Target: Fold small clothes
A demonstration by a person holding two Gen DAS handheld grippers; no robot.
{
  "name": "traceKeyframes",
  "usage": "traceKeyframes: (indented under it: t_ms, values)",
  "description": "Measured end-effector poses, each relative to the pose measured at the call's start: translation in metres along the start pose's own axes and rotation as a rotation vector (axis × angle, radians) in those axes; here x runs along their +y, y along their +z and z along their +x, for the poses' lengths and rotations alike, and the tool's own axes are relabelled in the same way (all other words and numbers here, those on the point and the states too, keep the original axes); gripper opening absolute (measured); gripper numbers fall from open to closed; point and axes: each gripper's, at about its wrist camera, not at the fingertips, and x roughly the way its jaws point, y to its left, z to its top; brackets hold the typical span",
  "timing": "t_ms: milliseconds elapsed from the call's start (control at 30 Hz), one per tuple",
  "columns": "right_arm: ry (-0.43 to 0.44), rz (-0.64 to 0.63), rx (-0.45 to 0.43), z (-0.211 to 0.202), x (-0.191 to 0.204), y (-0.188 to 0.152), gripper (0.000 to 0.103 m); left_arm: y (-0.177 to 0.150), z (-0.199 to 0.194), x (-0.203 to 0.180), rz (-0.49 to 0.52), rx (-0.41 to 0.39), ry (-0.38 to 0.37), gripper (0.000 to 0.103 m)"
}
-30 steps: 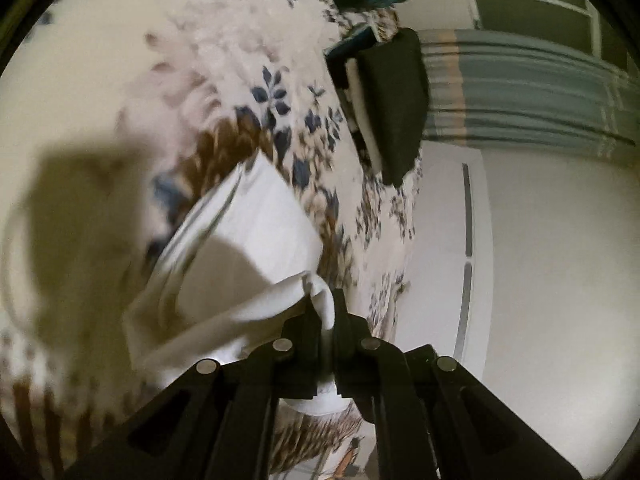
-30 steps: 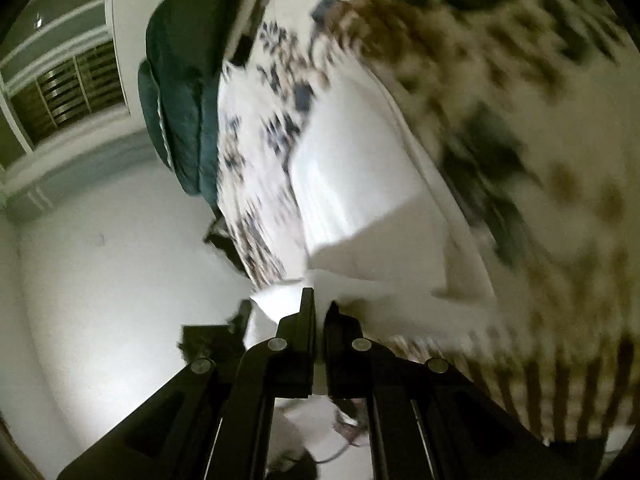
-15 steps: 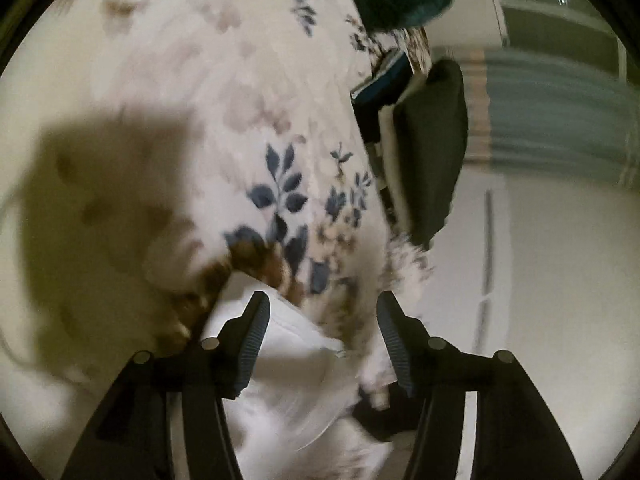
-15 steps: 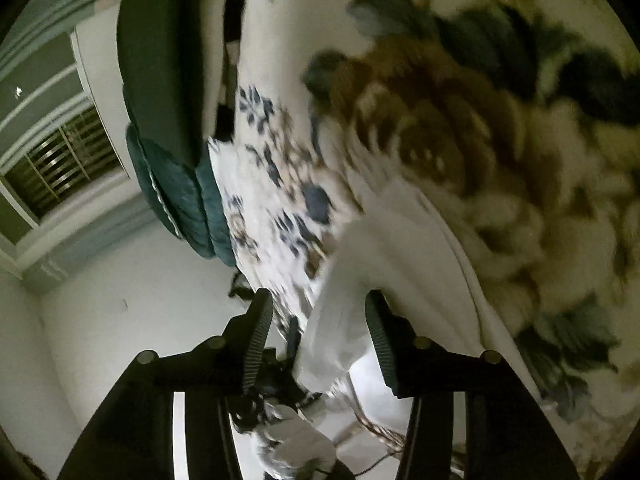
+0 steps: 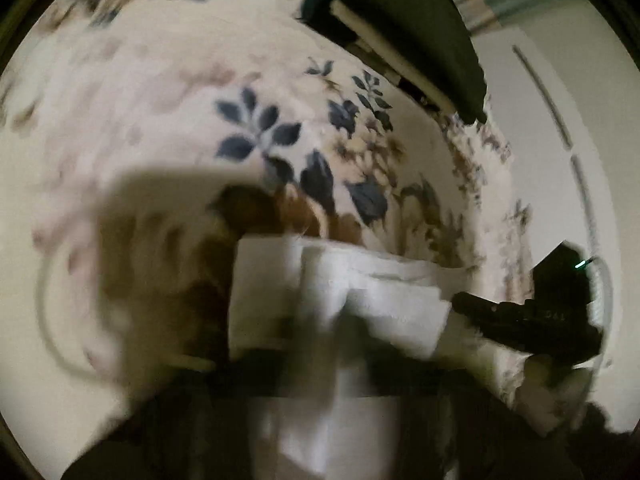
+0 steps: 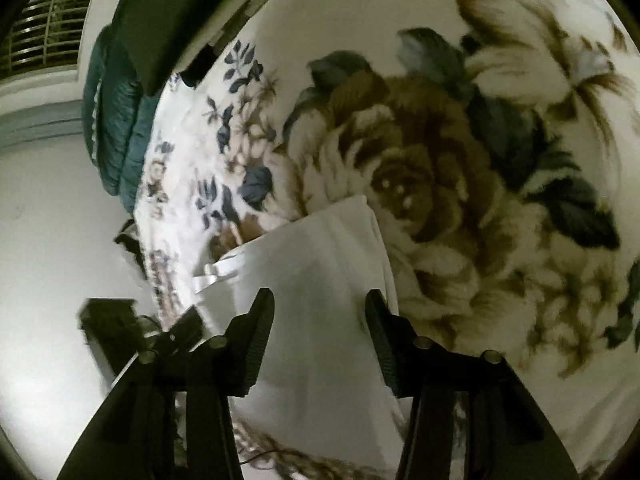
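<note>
A small white garment [image 6: 320, 280] lies folded on the floral bedspread [image 6: 440, 160]. In the right wrist view my right gripper [image 6: 320, 312] is open, its fingers on either side of the garment's near part, holding nothing. In the left wrist view the same white garment [image 5: 340, 292] shows in folded layers, heavily blurred. My left gripper [image 5: 352, 344] is a dark smear at the bottom of that view, just over the garment's near edge; its jaws cannot be made out. The right gripper [image 5: 520, 320] shows there at the garment's right edge.
The bedspread [image 5: 200, 120] covers the whole bed. Dark cushions [image 5: 420, 28] and a teal quilted pillow [image 6: 116, 120] lie at the head. The bed's edge drops to a pale floor [image 6: 48, 260] on the left of the right wrist view. A window grille [image 6: 40, 36] is beyond.
Both grippers let go of the white garment and opened. It now lies folded on the bedspread. The left view has swung and blurred; the right gripper stays over the garment.
</note>
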Motion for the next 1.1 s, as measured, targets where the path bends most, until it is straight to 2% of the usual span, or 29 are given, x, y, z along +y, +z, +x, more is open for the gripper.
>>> traceKeyframes:
  t_ms: [33, 167, 200, 333, 367, 400, 467, 500, 533, 567, 700, 800, 833, 867, 900, 933, 1000, 1100]
  values:
    - [-0.008, -0.011, -0.011, 0.0, 0.002, 0.001, 0.005, 0.003, -0.004, 0.0, -0.003, -0.024, -0.011, 0.002]
    - [-0.036, -0.015, -0.098, -0.017, 0.007, 0.01, 0.003, 0.015, -0.01, 0.019, -0.061, -0.065, 0.032, 0.002]
    - [-0.049, -0.017, -0.103, -0.016, 0.005, 0.012, 0.003, 0.016, -0.01, 0.028, -0.082, -0.06, 0.016, 0.002]
    - [-0.084, 0.002, -0.042, 0.0, 0.002, 0.018, 0.005, 0.01, -0.01, 0.042, -0.136, -0.012, -0.014, 0.007]
    - [-0.092, 0.005, -0.027, 0.001, 0.002, 0.018, 0.005, 0.007, -0.012, 0.044, -0.161, 0.012, -0.032, 0.017]
    - [-0.09, 0.008, -0.021, -0.003, 0.001, 0.015, 0.009, 0.003, -0.016, 0.046, -0.176, 0.023, -0.035, 0.023]
    - [-0.07, 0.004, -0.016, -0.015, -0.003, 0.007, 0.023, -0.009, -0.028, 0.048, -0.201, 0.017, -0.074, 0.037]
    - [-0.076, 0.002, -0.011, -0.02, -0.006, 0.002, 0.042, -0.019, -0.037, 0.05, -0.218, 0.009, -0.081, 0.039]
    - [-0.08, -0.001, -0.01, -0.025, -0.009, -0.005, 0.05, -0.03, -0.043, 0.051, -0.233, 0.007, -0.09, 0.045]
    - [-0.081, -0.009, 0.0, -0.031, -0.013, -0.014, 0.05, -0.04, -0.048, 0.05, -0.247, 0.008, -0.106, 0.049]
    - [-0.084, -0.009, 0.106, -0.03, -0.032, -0.054, 0.05, -0.086, -0.049, 0.045, -0.286, 0.055, -0.144, 0.049]
    - [-0.079, 0.006, 0.176, -0.014, -0.045, -0.079, 0.05, -0.105, -0.039, 0.034, -0.274, 0.06, -0.136, 0.045]
    - [-0.06, 0.017, 0.192, -0.009, -0.049, -0.087, 0.05, -0.11, -0.039, 0.031, -0.258, 0.039, -0.13, 0.032]
    - [-0.048, 0.019, 0.191, -0.005, -0.051, -0.092, 0.049, -0.112, -0.038, 0.028, -0.237, 0.032, -0.121, 0.016]
    - [-0.052, 0.014, 0.163, -0.006, -0.051, -0.096, 0.031, -0.113, -0.037, 0.025, -0.218, 0.033, -0.11, 0.014]
    - [-0.06, 0.011, 0.139, -0.007, -0.05, -0.1, 0.009, -0.113, -0.037, 0.025, -0.225, 0.025, -0.104, 0.014]
    - [-0.066, 0.018, 0.112, -0.011, -0.048, -0.103, 0.004, -0.112, -0.038, 0.03, -0.244, 0.023, -0.118, 0.014]
    - [-0.08, 0.057, 0.073, -0.02, -0.055, -0.1, 0.001, -0.11, -0.045, 0.041, -0.237, 0.026, -0.097, 0.014]
